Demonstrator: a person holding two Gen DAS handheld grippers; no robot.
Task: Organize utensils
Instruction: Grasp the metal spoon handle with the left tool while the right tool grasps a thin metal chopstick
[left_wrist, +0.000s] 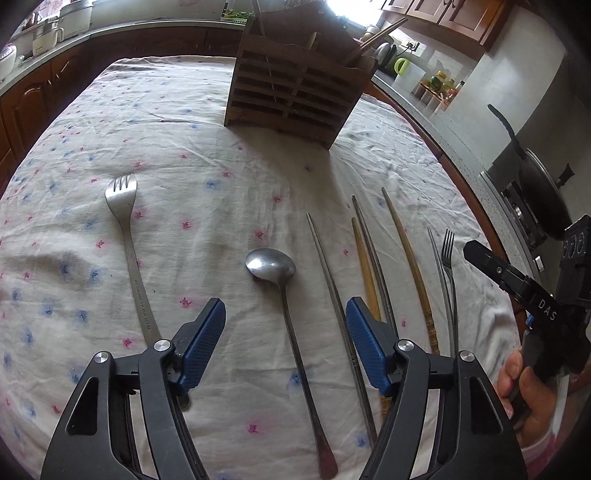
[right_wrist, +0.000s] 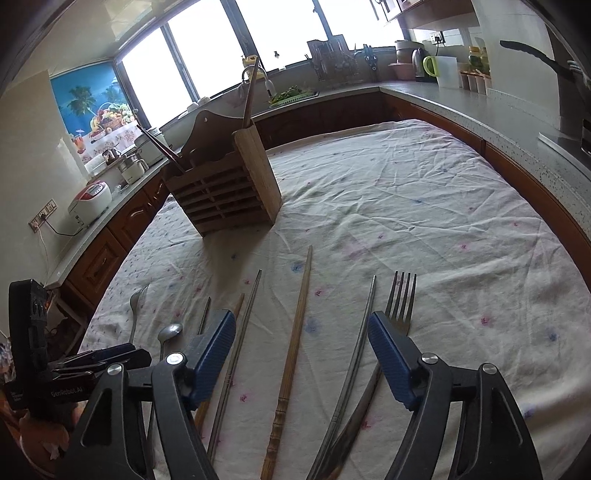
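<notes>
— How does the left tool (left_wrist: 285, 334) stand?
— Blue pads wide apart, holding nothing, angled down.
— The right tool (right_wrist: 302, 345)?
— Also spread wide and bare. From the left camera it sits at the far right, a hand (left_wrist: 526, 391) wrapped around its grip.

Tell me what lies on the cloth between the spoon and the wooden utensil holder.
Nothing: in the left wrist view, only bare flowered tablecloth stretches from the spoon bowl up to the wooden holder.
</notes>
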